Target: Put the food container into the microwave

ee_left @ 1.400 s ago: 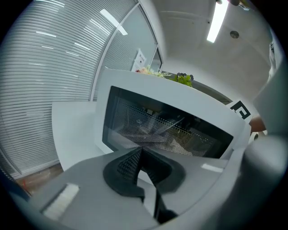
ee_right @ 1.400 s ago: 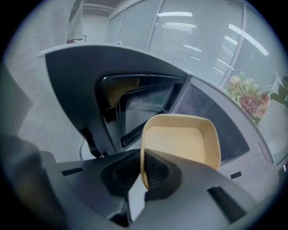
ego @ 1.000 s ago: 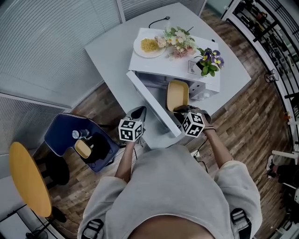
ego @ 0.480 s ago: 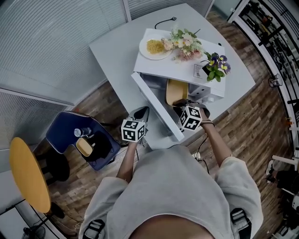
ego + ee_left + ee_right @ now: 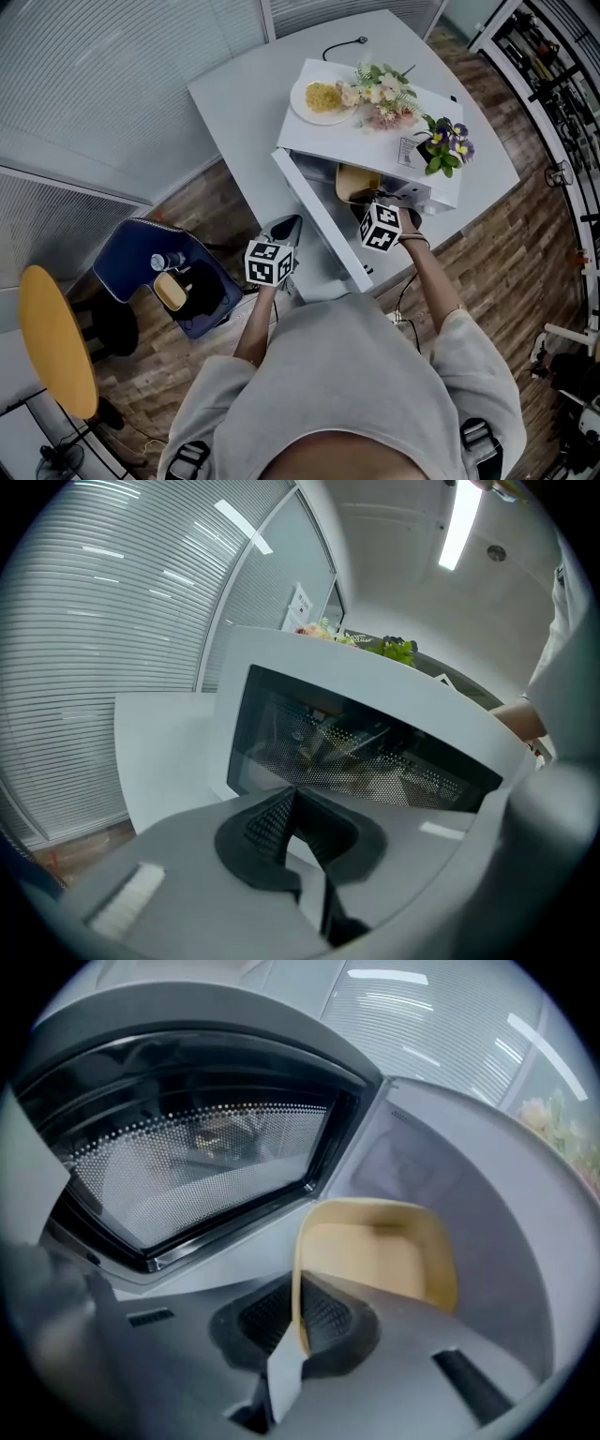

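the right gripper (image 5: 298, 1324) fingers (image 5: 264, 1314) pinch the yellow food container (image 5: 375, 1260) by its rim inside the microwave (image 5: 361, 139), while the left gripper (image 5: 298, 806) fingers (image 5: 264, 822) stay-free, pressed together and empty, face its open door (image 5: 366, 752).

Microwaves: one microwave (image 5: 394, 141).
Food containers: one food container (image 5: 352, 180), at the microwave's opening.
Plates: one plate (image 5: 301, 94), on top of the microwave.
Flowers: one bunch of flowers (image 5: 380, 94) and one potted plant (image 5: 445, 148), both on top of the microwave.
Grippers: two, the left gripper (image 5: 286, 228) and the right gripper (image 5: 366, 200), both in front of the microwave.
Tables: one table (image 5: 244, 94), under the microwave.
Chairs: one chair (image 5: 131, 258), well to the left of the microwave.
Bottles: one bottle (image 5: 167, 262), on that chair.
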A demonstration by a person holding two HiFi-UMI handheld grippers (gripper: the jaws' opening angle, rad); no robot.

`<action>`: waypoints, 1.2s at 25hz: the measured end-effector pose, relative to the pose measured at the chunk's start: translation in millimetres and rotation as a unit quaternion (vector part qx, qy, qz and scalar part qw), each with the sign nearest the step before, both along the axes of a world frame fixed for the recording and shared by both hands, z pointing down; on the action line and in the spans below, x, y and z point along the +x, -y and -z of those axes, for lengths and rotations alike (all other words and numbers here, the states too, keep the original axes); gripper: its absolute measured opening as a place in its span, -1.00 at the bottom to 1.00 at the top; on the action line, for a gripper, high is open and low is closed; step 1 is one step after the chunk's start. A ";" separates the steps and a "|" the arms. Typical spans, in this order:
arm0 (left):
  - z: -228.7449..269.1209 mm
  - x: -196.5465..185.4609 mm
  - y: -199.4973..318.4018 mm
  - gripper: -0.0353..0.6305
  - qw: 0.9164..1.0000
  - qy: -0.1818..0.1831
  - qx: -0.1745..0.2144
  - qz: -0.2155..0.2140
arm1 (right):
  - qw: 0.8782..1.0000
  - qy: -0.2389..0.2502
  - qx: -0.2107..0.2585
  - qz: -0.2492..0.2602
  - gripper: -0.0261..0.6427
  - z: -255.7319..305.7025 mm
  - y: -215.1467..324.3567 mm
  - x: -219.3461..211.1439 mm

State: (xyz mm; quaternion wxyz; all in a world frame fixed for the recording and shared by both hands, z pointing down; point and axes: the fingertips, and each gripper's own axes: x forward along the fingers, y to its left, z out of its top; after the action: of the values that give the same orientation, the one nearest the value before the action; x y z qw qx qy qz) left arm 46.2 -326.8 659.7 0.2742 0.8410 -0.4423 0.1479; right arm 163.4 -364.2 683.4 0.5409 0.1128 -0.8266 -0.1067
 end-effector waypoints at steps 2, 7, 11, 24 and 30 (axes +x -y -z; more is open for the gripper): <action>-1.4 -1.0 1.4 -0.86 1.000 0.000 -0.002 0.002 | 1.000 -0.004 0.002 0.000 -0.88 -3.7 7.2 -2.0; -3.0 -5.6 3.3 -0.86 1.000 0.001 -0.005 0.005 | 1.000 -0.007 0.013 -0.009 -0.87 -7.0 23.9 -7.0; -6.5 -10.0 4.7 -0.86 1.000 0.003 -0.010 0.009 | 0.999 -0.011 0.031 -0.016 -0.87 -6.8 39.0 -9.2; -11.7 -19.8 10.6 -0.86 1.000 0.006 -0.019 0.015 | 0.994 -0.030 0.083 -0.062 -0.87 -12.6 75.9 -12.4; -14.7 -22.9 11.0 -0.86 1.000 0.007 -0.025 0.018 | 0.992 -0.038 0.100 -0.070 -0.87 -10.8 84.2 -17.5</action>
State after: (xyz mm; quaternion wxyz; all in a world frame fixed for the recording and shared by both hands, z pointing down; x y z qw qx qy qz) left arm 23.3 -337.8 674.4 0.2948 0.8249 -0.4550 0.1600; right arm 145.9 -448.4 694.3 0.5636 0.2197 -0.7810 -0.1552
